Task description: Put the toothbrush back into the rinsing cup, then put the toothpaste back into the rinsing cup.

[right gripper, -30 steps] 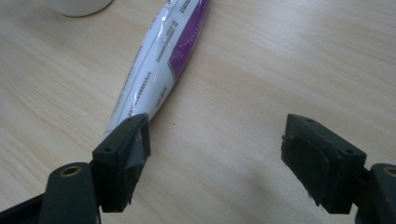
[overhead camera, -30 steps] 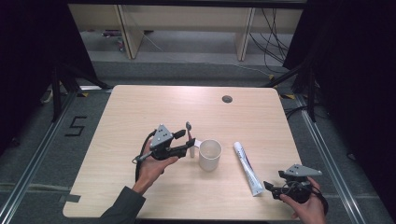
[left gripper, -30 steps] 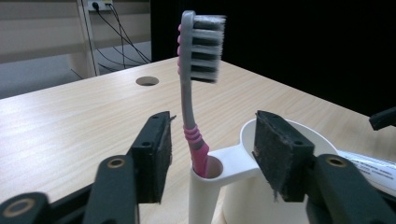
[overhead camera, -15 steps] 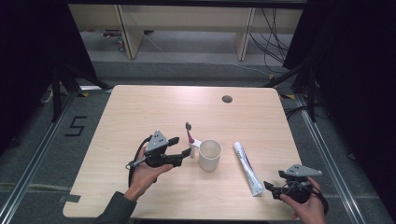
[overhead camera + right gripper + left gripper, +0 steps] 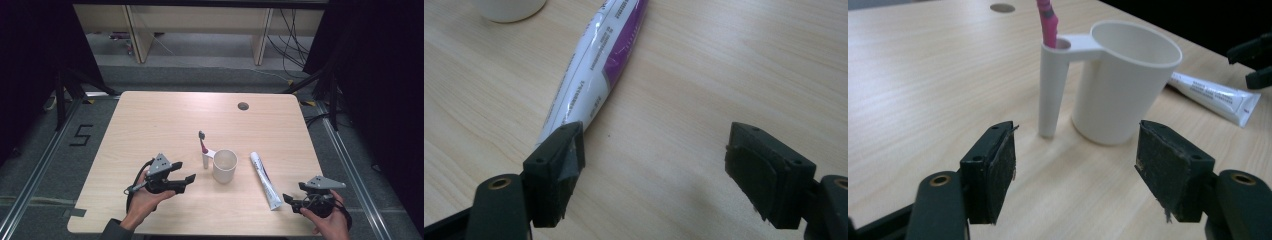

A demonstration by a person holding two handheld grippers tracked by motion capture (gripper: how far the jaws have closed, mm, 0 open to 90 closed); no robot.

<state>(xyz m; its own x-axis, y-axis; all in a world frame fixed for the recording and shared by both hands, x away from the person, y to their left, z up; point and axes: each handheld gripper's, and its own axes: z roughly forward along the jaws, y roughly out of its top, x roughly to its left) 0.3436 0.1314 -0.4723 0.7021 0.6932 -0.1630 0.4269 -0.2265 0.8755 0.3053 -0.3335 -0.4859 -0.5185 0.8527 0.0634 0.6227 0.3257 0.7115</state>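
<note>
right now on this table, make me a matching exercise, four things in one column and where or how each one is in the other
Things:
1. toothbrush
2. toothpaste tube
3. white cup
4. left gripper

Places or states:
A. lying flat, right of the cup
B. standing in the cup's side holder
C. jaws open, nothing between them
D. upright near the table's middle

Pairs: 1-B, 2-A, 3-D, 4-C

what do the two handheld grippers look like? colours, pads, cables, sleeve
Left gripper: black two-jaw body, grey three-cornered top plate, black cable looping behind, flat black rubbery pads with frayed edges. Right gripper: same build, black with grey plate. A dark sleeve covers the left forearm.
</note>
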